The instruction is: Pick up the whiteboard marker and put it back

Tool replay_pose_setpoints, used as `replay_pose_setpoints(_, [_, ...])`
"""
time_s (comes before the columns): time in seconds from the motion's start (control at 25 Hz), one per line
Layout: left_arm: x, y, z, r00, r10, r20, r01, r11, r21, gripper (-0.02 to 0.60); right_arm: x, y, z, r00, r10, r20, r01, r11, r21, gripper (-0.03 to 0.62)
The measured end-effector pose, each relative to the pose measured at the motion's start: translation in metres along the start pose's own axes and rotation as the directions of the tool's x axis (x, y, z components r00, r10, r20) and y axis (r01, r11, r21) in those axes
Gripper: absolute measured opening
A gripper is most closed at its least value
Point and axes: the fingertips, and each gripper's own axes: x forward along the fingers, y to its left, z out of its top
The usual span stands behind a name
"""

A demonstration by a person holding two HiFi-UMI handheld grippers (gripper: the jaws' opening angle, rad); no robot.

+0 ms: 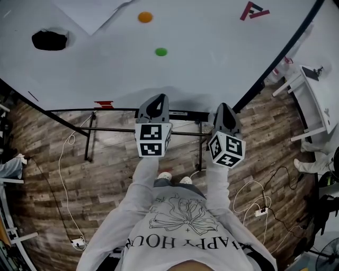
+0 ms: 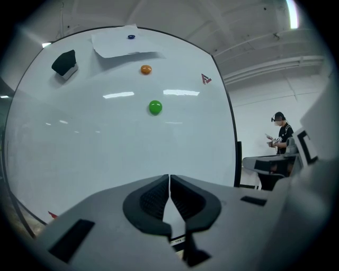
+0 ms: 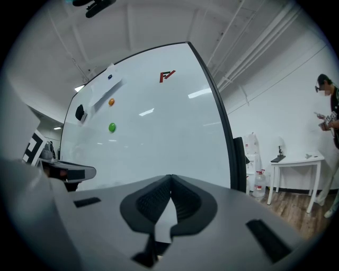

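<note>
A large whiteboard [image 1: 201, 58] stands in front of me. On its bottom ledge lies a small red object [image 1: 104, 104], perhaps the marker; only its red tip [image 2: 52, 214] shows in the left gripper view. My left gripper [image 1: 154, 107] is held level just before the ledge, to the right of the red object, its jaws shut with nothing between them [image 2: 169, 178]. Beside it, my right gripper [image 1: 224, 113] is also shut and empty [image 3: 170, 178], pointing at the board's right part.
The board carries a black eraser [image 1: 49, 39], an orange magnet [image 1: 145, 17], a green magnet [image 1: 161, 52] and a sheet of paper [image 1: 95, 13]. A white table [image 1: 310, 100] and a person [image 2: 280, 135] are to the right. Cables [image 1: 63, 174] trail over the wood floor.
</note>
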Motion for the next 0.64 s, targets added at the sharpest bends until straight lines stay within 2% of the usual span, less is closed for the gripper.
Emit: replay_pose_setpoints(0.64, [0.0021, -0.0041, 0.0010, 1.000, -0.008, 0.000, 0.008, 1.000, 0.013, 0.011, 0.0009, -0.0007, 0.0016, 1.000, -0.006, -0.002, 0.006, 1.000, -0.009, 0.002])
